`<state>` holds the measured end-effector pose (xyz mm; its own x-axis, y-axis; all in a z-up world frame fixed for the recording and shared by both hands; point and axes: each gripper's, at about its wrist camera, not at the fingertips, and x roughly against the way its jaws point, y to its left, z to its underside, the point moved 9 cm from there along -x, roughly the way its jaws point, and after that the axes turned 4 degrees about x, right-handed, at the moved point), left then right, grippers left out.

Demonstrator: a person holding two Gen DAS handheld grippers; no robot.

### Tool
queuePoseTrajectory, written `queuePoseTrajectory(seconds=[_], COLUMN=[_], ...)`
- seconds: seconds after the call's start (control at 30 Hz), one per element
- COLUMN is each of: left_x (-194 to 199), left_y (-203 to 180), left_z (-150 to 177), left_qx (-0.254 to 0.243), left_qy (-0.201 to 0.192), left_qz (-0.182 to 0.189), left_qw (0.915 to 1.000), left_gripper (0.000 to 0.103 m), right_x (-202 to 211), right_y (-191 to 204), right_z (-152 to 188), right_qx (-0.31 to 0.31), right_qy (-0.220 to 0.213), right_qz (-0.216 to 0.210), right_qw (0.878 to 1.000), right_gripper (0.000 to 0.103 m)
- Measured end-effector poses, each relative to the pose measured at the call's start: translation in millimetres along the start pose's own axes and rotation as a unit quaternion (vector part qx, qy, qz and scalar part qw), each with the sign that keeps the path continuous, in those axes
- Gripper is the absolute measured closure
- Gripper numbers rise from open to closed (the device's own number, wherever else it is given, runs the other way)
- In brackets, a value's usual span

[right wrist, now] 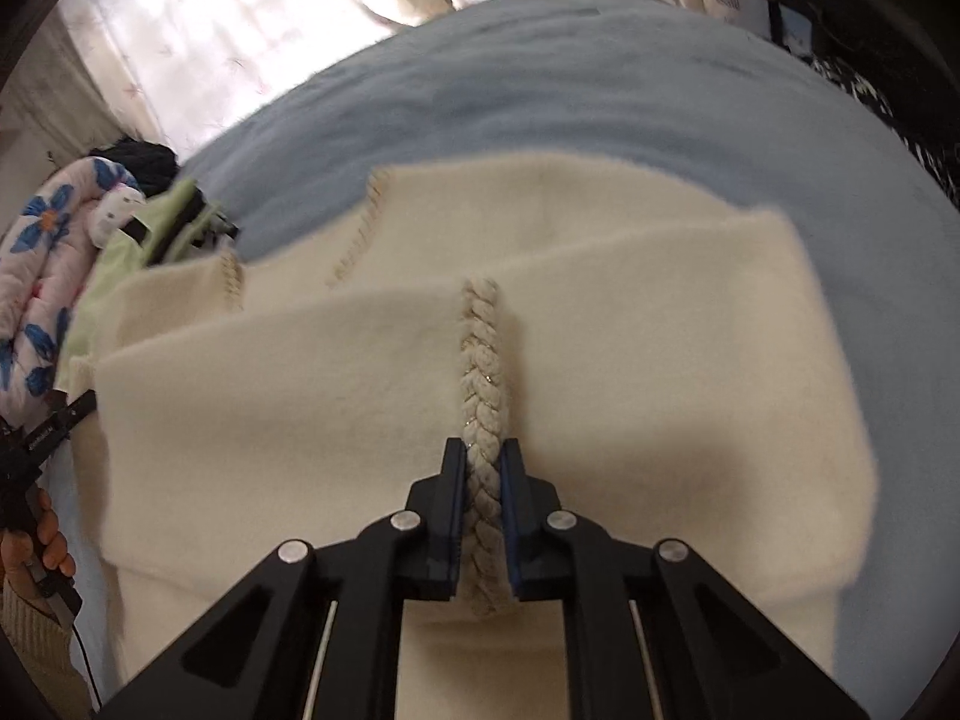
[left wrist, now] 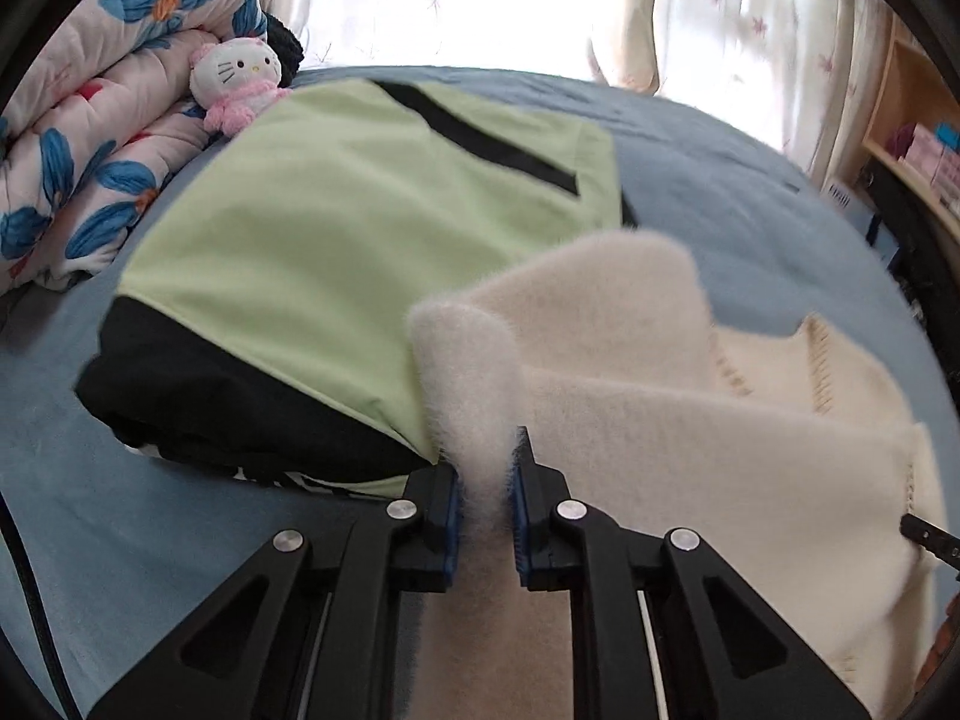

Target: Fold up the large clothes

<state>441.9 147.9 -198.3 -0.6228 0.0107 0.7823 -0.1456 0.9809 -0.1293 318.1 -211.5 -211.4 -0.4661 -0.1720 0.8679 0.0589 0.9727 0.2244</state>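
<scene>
Both grippers pinch fuzzy cream sweater (right wrist: 600, 360).

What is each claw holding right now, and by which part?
Both grip the cream fleece garment. The left claw pinches a fluffy folded edge of it; the right claw is shut on its braided trim.
</scene>
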Motion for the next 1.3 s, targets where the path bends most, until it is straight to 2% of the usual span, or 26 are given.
queuePoseTrajectory(seconds=[0.03, 0.13, 0.2, 0.3, 0.33, 0.43, 0.53, 0.57, 0.63, 0.67, 0.7, 0.77, 0.87, 0.97, 1.03, 1.13, 1.2, 1.3], left_x=[1.3, 14.4, 22.7, 41.6, 46.2, 48.5, 41.0, 39.2, 37.8, 38.5, 39.6, 37.7, 29.9, 45.6, 64.8, 92.1, 102.9, 107.2], left_y=[0.4, 1.8, 0.8, 6.2, 7.3, 12.6, 20.7, 23.1, 29.7, 31.9, 33.7, 38.4, 41.4, 37.8, 25.4, -13.5, -43.6, -82.8], left_z=[0.7, 0.7, 4.2, 19.6, 29.5, 63.4, 96.3, 101.8, 108.0, 108.7, 108.4, 107.7, 111.9, 105.9, 104.2, 107.1, 117.0, 135.6], left_qx=[0.002, 0.015, 0.019, 0.021, 0.021, 0.027, 0.037, 0.047, 0.079, 0.094, 0.098, 0.082, 0.084, 0.073, 0.054, 0.021, -0.017, -0.058], left_qy=[-0.004, 0.002, 0.011, 0.013, 0.018, 0.046, 0.069, 0.071, 0.064, 0.059, 0.052, 0.038, 0.052, 0.042, 0.028, 0.008, 0.005, 0.016], left_qz=[-0.005, 0.009, 0.029, 0.041, 0.048, 0.058, 0.048, 0.049, 0.056, 0.06, 0.057, 0.026, 0.019, -0.008, -0.02, 0.022, 0.039, 0.064], left_qw=[1.0, 0.9998, 0.9993, 0.9989, 0.9985, 0.9969, 0.9957, 0.9952, 0.9933, 0.9921, 0.9922, 0.9956, 0.995, 0.9964, 0.9979, 0.9995, 0.9991, 0.9961], left_gripper=[0.087, 0.075, 0.06, 0.048, 0.047, 0.047, 0.047, 0.046, 0.046, 0.046, 0.053, 0.068, 0.068, 0.068, 0.068, 0.066, 0.058, 0.058], right_x=[0.9, 10.0, 17.1, 23.9, 24.0, 24.5, 23.6, 21.5, 19.0, 19.2, 19.3, 17.0, 19.3, 32.8, 45.9, 56.7, 55.6, 44.7], right_y=[-0.7, -3.0, -2.1, -3.6, -2.7, -3.2, 3.3, 8.4, 12.0, 10.8, 6.7, -1.8, -0.6, 7.5, 22.5, 58.3, 90.5, 132.7], right_z=[-0.1, 1.0, 5.3, 19.2, 24.7, 33.9, 33.9, 32.5, 31.1, 29.7, 29.0, 31.7, 34.6, 37.2, 40.0, 49.7, 60.7, 72.1], right_qx=[-0.003, -0.027, -0.03, -0.013, -0.011, -0.009, -0.007, -0.005, 0.007, 0.016, 0.018, -0.006, 0.011, 0.035, 0.054, 0.089, 0.118, 0.164], right_qy=[-0.003, 0.007, 0.01, 0.013, 0.017, 0.011, -0.002, -0.004, -0.007, -0.013, -0.017, -0.013, -0.013, -0.015, -0.029, -0.039, -0.034, -0.033], right_qz=[-0.002, -0.027, -0.051, -0.045, -0.051, -0.057, -0.065, -0.074, -0.057, -0.036, -0.015, -0.024, -0.006, 0.036, 0.034, 0.003, -0.026, -0.045], right_qw=[1.0, 0.999, 0.998, 0.999, 0.999, 0.998, 0.998, 0.997, 0.998, 0.999, 1.0, 1.0, 1.0, 0.999, 0.998, 0.995, 0.992, 0.985], right_gripper=[0.091, 0.078, 0.06, 0.056, 0.056, 0.056, 0.056, 0.056, 0.059, 0.074, 0.087, 0.088, 0.087, 0.085, 0.085, 0.084, 0.084, 0.084])
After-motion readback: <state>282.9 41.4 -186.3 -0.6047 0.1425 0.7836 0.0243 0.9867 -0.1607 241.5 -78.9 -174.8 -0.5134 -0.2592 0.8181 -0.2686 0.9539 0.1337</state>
